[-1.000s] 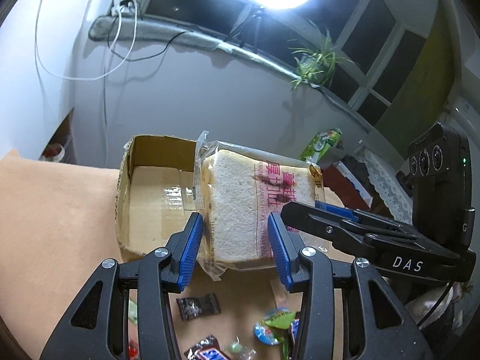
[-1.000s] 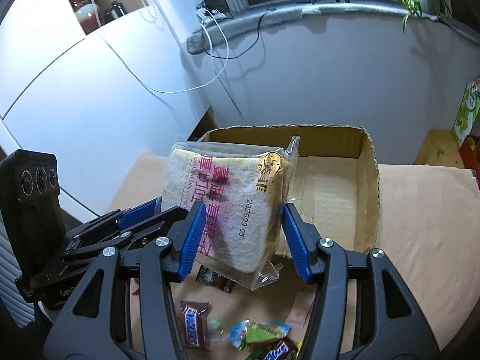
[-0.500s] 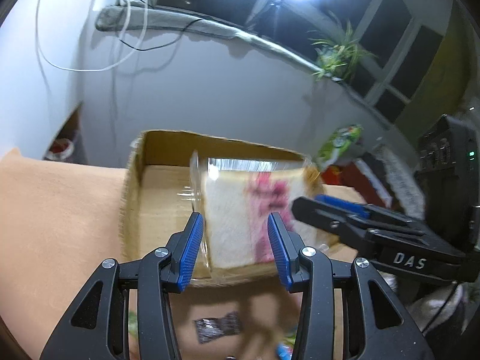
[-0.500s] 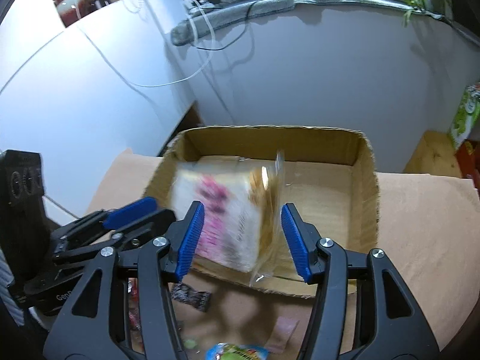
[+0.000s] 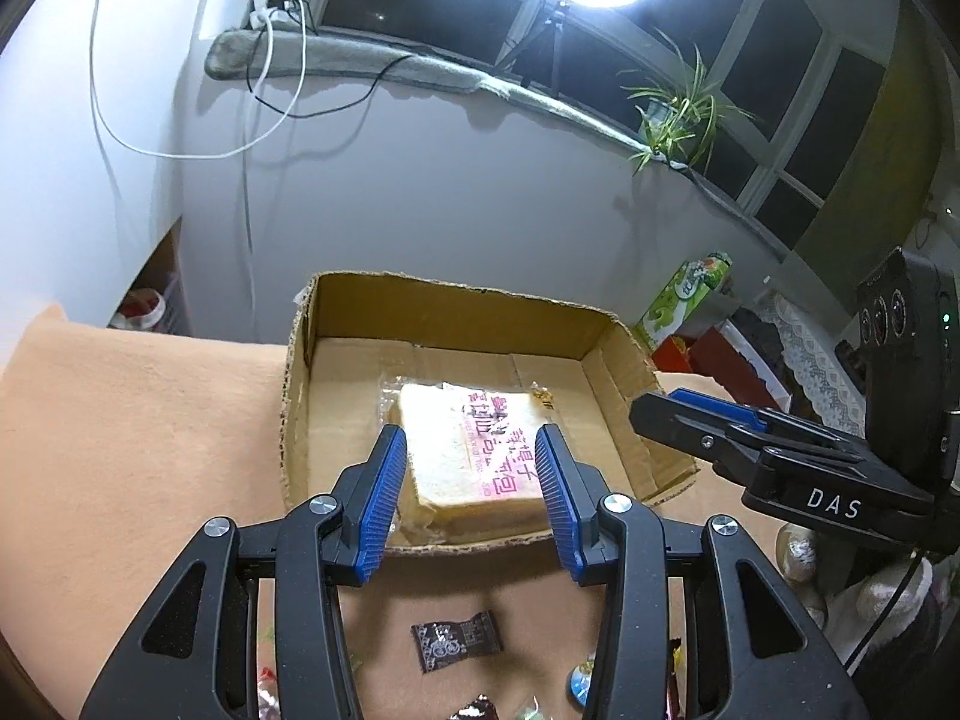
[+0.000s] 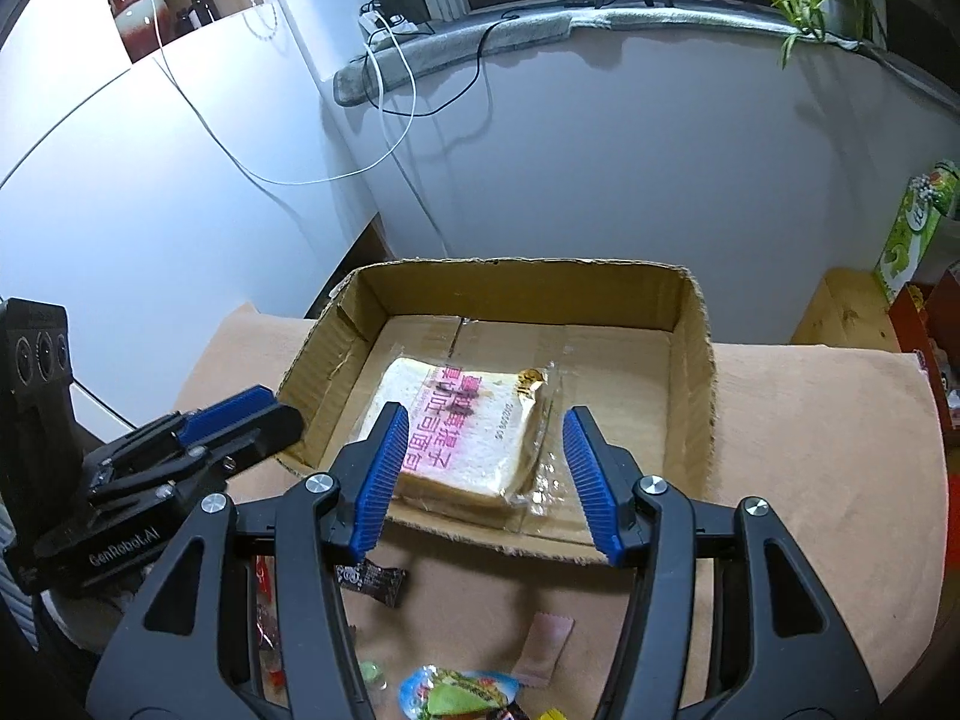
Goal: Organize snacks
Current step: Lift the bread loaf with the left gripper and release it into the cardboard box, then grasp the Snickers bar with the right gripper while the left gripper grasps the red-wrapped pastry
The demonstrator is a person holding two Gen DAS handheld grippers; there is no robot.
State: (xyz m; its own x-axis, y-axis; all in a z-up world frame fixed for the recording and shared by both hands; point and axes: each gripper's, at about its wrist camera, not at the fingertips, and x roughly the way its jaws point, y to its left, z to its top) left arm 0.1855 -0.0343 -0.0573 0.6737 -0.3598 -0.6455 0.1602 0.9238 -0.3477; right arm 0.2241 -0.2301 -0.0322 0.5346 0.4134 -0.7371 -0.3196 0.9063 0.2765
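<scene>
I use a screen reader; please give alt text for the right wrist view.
A wrapped bread slice lies flat in an open cardboard box, beyond the open right gripper. Loose candies lie on the tan cloth.

Left gripper (image 5: 471, 495): lower centre of its own view, angled downward, blue pads apart with nothing pressed between them.
Right gripper (image 6: 480, 474): lower centre of its own view, angled downward, jaws spread wider, gripping nothing.
Relative pose: each shows at the other view's edge, side by side, tips converging.
</scene>
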